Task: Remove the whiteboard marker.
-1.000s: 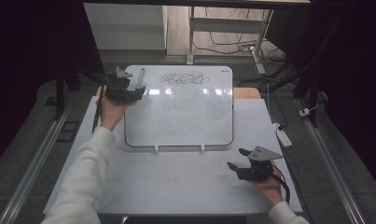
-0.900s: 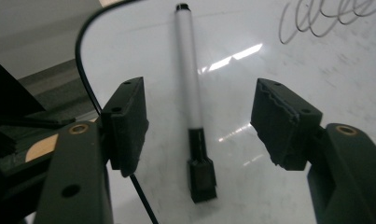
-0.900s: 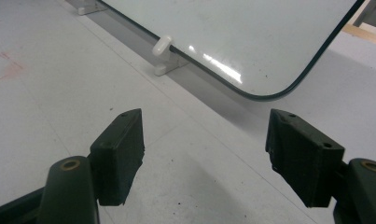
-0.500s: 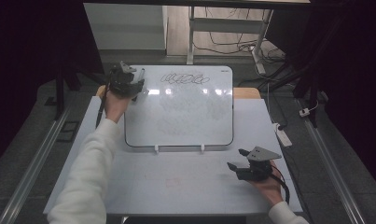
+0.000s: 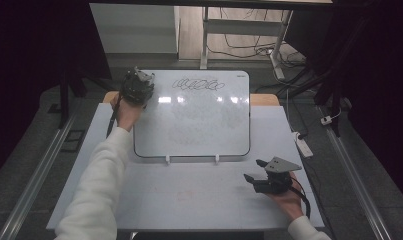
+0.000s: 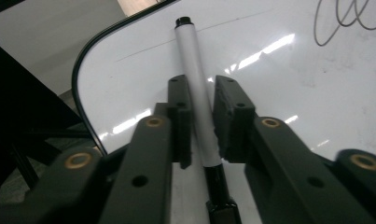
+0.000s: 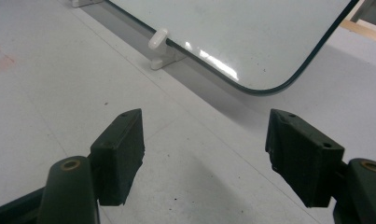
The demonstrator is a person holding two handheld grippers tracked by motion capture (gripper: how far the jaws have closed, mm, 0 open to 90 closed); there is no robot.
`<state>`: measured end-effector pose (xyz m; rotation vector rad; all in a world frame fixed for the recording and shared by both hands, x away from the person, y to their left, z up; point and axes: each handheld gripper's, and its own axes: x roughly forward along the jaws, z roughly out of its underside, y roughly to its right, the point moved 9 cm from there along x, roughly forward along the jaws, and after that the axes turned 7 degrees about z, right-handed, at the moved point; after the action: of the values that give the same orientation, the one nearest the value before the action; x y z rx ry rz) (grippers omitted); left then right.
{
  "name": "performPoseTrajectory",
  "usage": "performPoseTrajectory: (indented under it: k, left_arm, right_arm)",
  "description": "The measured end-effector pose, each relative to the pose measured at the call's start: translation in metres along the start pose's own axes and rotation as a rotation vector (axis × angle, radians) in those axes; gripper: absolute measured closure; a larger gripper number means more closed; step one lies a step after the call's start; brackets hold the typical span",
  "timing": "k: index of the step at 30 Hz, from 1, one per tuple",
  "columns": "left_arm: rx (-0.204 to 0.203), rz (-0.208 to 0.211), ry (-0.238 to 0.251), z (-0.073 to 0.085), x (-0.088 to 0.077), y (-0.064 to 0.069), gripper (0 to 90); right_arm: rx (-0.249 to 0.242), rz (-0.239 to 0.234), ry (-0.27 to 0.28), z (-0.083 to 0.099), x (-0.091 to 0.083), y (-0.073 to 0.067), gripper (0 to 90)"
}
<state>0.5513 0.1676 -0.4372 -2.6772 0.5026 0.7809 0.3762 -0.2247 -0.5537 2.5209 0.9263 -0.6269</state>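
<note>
One marker point(image 6: 195, 88) — two grippers

I see table point(image 5: 189, 200), pale, faint red smudge point(image 5: 186, 196) near front edge. Power strip point(image 5: 303, 146) on floor off right edge. Cables point(image 5: 249, 50) beyond far edge.

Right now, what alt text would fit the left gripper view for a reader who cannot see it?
The left gripper has its two black jaws closed on a white-barrelled marker pen with a black end, having just been closing around it. The pen lies along a glossy white whiteboard with a thin black rim, near a rounded corner, and a black scribble shows at the upper right.
</note>
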Motion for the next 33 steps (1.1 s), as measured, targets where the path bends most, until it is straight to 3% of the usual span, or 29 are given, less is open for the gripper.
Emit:
performPoseTrajectory:
  k: [13,22,27,33]
  left_arm:
    - [-0.015,0.05,0.017,-0.001,-0.004,0.003,81.5]
    - [-0.045,0.104,0.102,0.0,-0.032,0.002,81.5]
    - [-0.037,0.145,0.133,0.008,-0.048,0.011,81.5]
    - [-0.035,0.228,0.182,0.02,-0.069,0.031,81.5]
  right_arm:
    - [0.003,0.014,0.001,0.0,-0.001,0.002,28.2]
    - [0.005,0.021,0.004,0.0,-0.001,0.003,28.4]
    - [0.003,0.02,0.007,-0.001,0.0,0.002,28.5]
    - [0.002,0.032,0.009,-0.004,-0.001,0.002,28.5]
